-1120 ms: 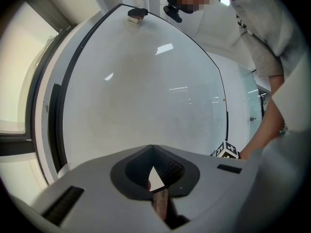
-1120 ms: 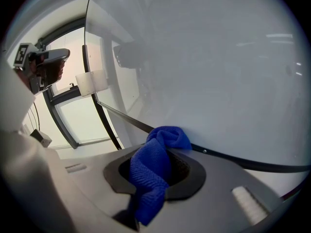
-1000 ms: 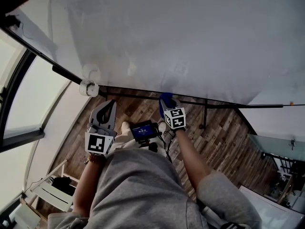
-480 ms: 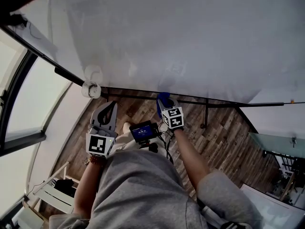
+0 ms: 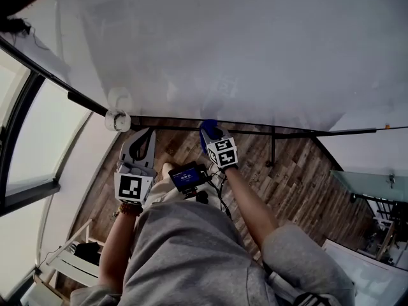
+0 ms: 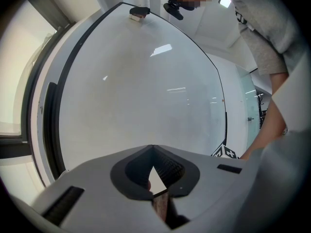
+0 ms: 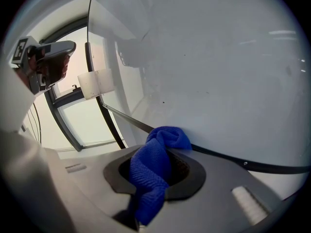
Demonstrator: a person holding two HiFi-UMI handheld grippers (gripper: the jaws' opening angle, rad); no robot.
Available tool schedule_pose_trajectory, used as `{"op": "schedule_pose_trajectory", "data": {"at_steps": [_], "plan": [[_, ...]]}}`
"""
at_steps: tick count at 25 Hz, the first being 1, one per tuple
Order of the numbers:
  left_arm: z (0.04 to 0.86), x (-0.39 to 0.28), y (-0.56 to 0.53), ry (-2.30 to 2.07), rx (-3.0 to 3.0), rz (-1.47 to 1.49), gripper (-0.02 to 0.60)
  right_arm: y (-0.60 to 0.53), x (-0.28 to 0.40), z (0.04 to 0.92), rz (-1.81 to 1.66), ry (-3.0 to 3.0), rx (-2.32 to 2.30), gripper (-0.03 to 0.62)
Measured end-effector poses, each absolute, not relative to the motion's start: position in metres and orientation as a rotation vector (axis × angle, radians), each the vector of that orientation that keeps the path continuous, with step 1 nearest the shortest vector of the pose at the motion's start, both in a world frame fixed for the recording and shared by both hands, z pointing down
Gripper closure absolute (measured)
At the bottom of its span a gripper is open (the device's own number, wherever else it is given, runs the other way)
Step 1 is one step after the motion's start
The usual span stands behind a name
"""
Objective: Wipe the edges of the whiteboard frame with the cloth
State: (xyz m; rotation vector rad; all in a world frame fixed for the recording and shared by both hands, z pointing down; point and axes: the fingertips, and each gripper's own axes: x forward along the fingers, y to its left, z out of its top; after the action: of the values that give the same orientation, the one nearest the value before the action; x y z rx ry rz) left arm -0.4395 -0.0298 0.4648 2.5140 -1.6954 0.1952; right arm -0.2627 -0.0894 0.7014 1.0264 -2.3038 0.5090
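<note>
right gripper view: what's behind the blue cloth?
The blue cloth, clamped in the right gripper, sits in front of the dark whiteboard frame, which emerges to the cloth's right. The stretch of frame directly behind the cloth is covered, so contact there cannot be seen.

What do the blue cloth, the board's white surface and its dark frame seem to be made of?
Blue cloth: soft woven or knitted textile, probably microfibre; fine ribbed texture, limp folds.
White surface: smooth glossy coating, perhaps melamine or enamel; it reflects streaks of light.
Dark frame: thin rigid strip, matt black, likely metal or plastic; I cannot tell which.
</note>
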Motion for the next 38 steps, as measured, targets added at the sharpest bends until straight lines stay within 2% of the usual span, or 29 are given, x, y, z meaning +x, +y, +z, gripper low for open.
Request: {"op": "schedule_pose_trajectory", "data": {"at_steps": [38], "plan": [[0.484,-0.481,-0.004,-1.847,2.351,0.217,0.574,-0.081,-0.347,0.696,0.563,-2.401,0.889,0.499]]}}
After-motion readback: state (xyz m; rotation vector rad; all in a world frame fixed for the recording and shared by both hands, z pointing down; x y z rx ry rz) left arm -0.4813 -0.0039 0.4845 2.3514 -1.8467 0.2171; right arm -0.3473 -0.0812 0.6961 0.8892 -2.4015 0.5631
